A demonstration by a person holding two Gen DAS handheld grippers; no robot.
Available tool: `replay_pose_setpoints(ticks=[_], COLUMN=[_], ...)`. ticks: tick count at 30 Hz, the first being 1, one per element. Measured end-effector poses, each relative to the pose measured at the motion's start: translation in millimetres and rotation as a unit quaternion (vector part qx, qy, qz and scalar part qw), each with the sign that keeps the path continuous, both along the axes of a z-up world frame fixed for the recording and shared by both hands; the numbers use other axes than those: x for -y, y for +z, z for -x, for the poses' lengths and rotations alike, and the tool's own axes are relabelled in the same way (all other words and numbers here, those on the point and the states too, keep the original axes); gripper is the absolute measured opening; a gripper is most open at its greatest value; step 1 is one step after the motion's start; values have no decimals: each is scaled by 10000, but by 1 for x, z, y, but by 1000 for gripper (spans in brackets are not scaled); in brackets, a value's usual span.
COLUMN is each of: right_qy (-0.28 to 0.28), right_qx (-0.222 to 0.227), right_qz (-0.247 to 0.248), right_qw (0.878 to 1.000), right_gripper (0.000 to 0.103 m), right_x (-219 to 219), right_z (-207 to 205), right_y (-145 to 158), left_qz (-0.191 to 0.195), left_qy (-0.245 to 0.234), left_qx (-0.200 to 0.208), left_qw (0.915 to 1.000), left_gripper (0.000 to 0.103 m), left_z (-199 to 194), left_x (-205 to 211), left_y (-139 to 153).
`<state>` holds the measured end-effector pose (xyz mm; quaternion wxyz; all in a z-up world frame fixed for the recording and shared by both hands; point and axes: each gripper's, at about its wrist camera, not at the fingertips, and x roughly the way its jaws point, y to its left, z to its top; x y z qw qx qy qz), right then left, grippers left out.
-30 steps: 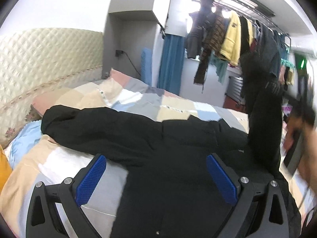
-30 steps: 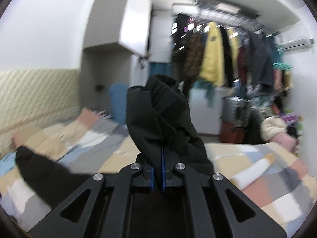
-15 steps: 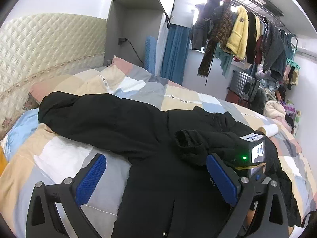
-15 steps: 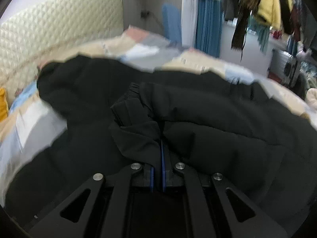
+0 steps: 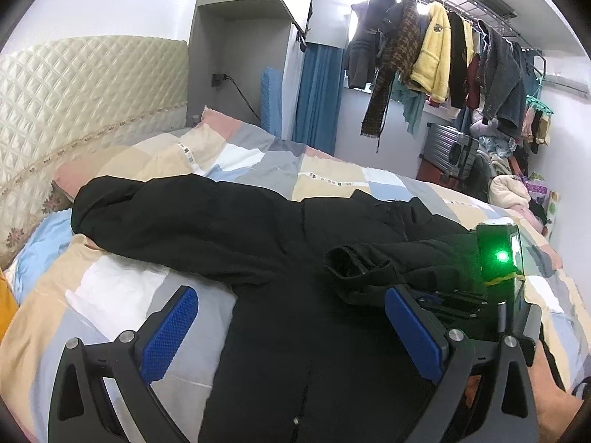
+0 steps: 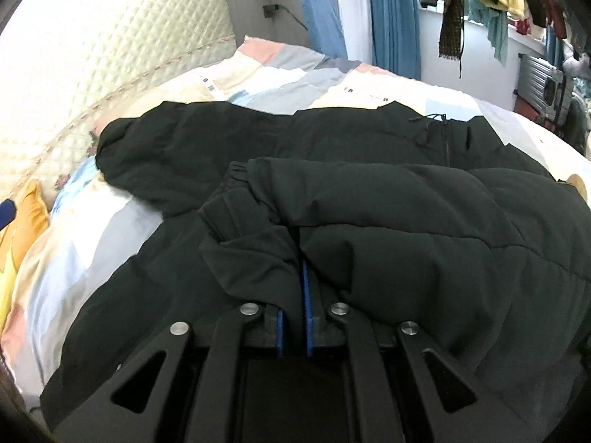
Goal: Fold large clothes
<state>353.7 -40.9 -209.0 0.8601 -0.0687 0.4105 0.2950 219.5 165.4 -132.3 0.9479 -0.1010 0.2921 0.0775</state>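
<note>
Lying across the patchwork quilt of the bed, the black padded jacket stretches from a long sleeve at the left, near the quilted cream headboard, through its body in the middle, to a second sleeve folded over its front at the right. In the left wrist view the left gripper hangs above the jacket's lower body with its jaws spread wide: the left blue pad sits over the grey and white patches of quilt just beside the jacket's edge, the right blue pad sits over the black cloth close to the folded sleeve's cuff, and nothing is clamped between them. Further right in that view the right gripper shows with a green light on its body, lying against the folded sleeve, and a hand holds it at the lower right corner. In the right wrist view the right gripper has its two blue pads nearly together, with a fold of the sleeve's black cloth, just behind the cuff, drawn down into the narrow gap between them; the jaws have just eased apart a little, and the cloth is between them. That sleeve rests on the jacket's chest, pointing left, with the zip and drawcord of the collar beyond it. A rail of hanging clothes fills the far right.
</note>
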Motion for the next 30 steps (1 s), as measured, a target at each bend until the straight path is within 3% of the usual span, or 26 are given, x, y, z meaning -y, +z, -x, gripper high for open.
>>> replay_pose_setpoints(ticks=[7,17,19,20,22,26,30], right_qy=[21,28,201,319,687,948,579], right_qx=[-23,317,600,759,987,1270,875], right_qz=[189,901,1276,1466,1574,1405,859], right_qw=[9998,9954,9898,9858,9802,9773,9908], right_gripper=[14,21,34,63,102,103,103], right_x=[8,-3,-7,-10,-13,-3,35], right_z=[21,51,61,68,84,106,96], right_y=[9,-19,-21,-21,-20,-5,13], left_qz=[140,142,257,311,429,523,882], left_qy=[-10,-38,-112,-128,-167,-307,-528], left_qx=[41,189,106,52,-62,-217,-232], left_qw=[9999,9997,9996,9994,9989,9979,9944], left_gripper=[102,102,102,102,102,102,102], left_z=[17,27,21,18,10,-3,-12], left_x=[1,0,-3,-4,-5,-4,-9], left_y=[4,6,0,-3,-10,-19,-23])
